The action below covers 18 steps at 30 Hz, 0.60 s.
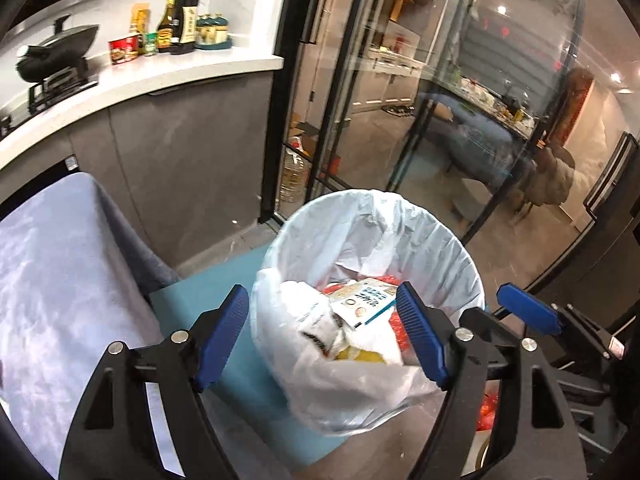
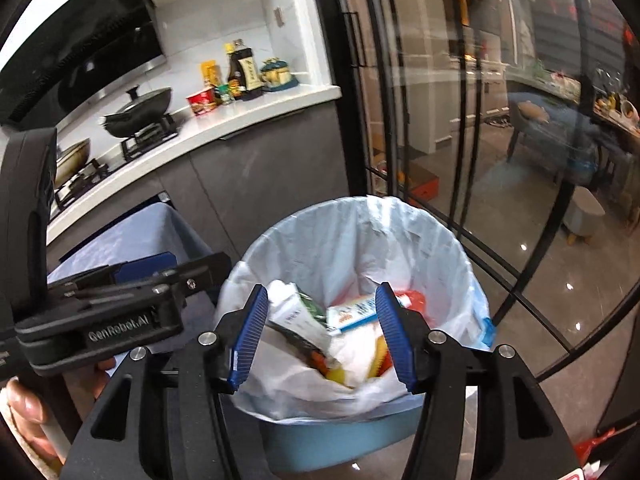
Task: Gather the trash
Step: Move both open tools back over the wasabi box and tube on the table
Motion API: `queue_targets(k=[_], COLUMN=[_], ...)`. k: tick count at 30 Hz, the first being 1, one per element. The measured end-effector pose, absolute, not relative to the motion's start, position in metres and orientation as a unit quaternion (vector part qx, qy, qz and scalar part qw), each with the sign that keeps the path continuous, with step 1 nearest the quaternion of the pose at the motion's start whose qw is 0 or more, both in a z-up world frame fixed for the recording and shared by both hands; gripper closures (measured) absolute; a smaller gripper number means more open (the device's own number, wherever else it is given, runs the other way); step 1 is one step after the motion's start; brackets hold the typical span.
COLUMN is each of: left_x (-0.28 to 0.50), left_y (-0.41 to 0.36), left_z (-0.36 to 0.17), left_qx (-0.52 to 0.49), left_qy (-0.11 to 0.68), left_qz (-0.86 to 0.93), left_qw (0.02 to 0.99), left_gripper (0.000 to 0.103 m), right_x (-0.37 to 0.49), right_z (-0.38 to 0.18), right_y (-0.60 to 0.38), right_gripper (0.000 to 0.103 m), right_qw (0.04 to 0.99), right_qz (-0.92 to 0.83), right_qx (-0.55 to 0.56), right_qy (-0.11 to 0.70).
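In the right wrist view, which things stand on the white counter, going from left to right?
Wok → red noodle cup → small green jar → dark sauce bottle → teal tray of jars.

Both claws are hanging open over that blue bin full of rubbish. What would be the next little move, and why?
Probably draw both back from the bin and look for more trash. The left gripper and right gripper stand open with nothing between the fingers, and cartons and wrappers already lie inside the white liner, so whatever they carried seems dropped.
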<state>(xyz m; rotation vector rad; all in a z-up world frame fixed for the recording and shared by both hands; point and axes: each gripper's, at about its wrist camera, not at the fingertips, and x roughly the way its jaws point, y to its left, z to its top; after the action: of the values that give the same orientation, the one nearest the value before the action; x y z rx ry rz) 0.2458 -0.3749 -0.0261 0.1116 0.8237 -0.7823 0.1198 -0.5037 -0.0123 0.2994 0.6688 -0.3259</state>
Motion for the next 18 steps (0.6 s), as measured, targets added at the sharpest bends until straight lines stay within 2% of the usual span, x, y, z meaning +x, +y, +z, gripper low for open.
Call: queue_targets(k=[11, 18], left_x=[0.255, 0.259], left_y=[-0.295, -0.211], left_z=[-0.014, -0.011], left_qx=[0.022, -0.006], left_qy=[0.391, 0.395], left_qz=[-0.302, -0.226], left_qw=[0.869, 0.891], left_gripper=[0.029, 0.029], right_x=[0.145, 0.172], right_z=[0.004, 0.008], right_y=[-0.440, -0.371], right_gripper=[0.048, 0.048], right_qw=[0.933, 0.939], right_qz=[-0.104, -0.037], right_qx=[0.120, 0.091], right_qy=[0.322, 0.330])
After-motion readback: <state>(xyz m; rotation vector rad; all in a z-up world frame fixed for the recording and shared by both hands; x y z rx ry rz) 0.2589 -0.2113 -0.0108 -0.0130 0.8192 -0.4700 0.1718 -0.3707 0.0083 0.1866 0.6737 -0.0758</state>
